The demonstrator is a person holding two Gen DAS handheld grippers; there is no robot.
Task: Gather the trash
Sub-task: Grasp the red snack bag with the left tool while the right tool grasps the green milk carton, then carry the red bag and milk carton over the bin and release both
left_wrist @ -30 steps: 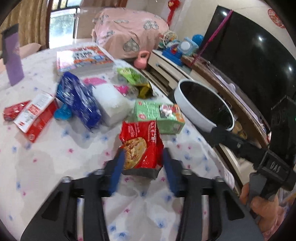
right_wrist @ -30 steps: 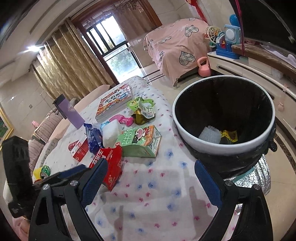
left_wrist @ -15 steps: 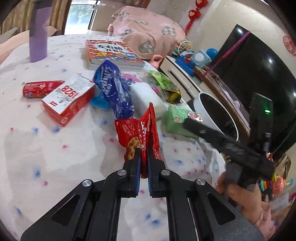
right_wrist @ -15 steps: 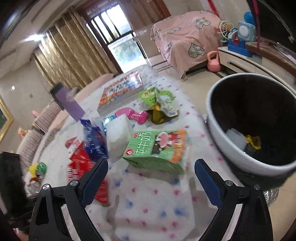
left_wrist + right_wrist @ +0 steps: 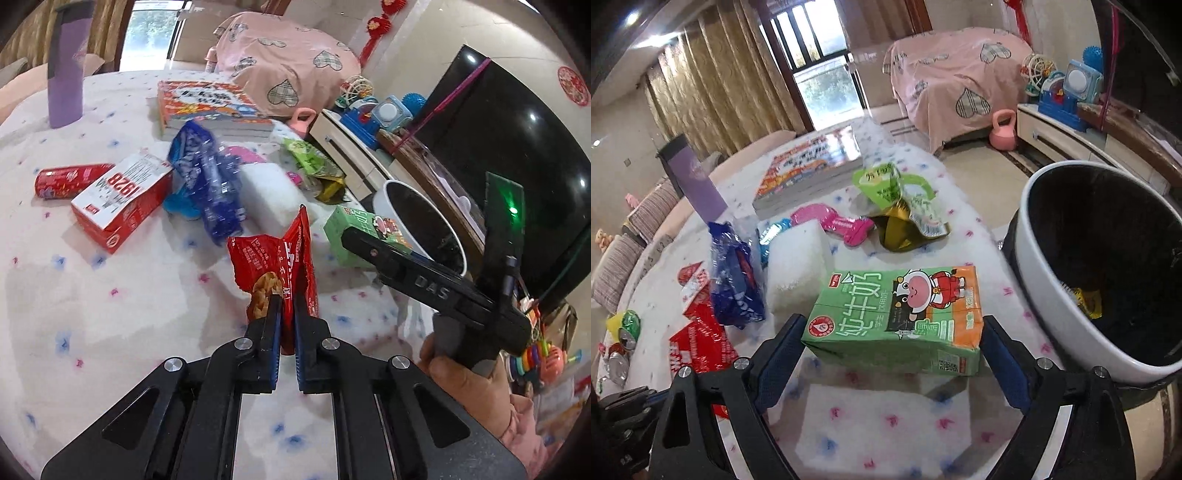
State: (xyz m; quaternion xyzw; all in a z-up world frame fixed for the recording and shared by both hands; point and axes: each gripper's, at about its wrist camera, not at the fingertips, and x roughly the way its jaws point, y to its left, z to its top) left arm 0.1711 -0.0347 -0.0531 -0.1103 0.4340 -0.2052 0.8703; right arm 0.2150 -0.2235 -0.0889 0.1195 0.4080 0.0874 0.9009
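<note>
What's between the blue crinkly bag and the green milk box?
A white foam block sits between the blue crinkly bag and the green milk box, clearest in the right wrist view.

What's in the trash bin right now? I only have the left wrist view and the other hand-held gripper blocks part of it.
Observer: The right wrist view looks into the trash bin: a yellow wrapper lies at the bottom.
Operator: Is the right hand-held gripper holding anything?
Observer: No. The right hand-held gripper is open, its fingers either side of the green milk carton without pressing it.
Operator: Anything on the table I can't see?
Observer: Yes, crushed cans lie near the table's far left edge in the right wrist view.
</note>
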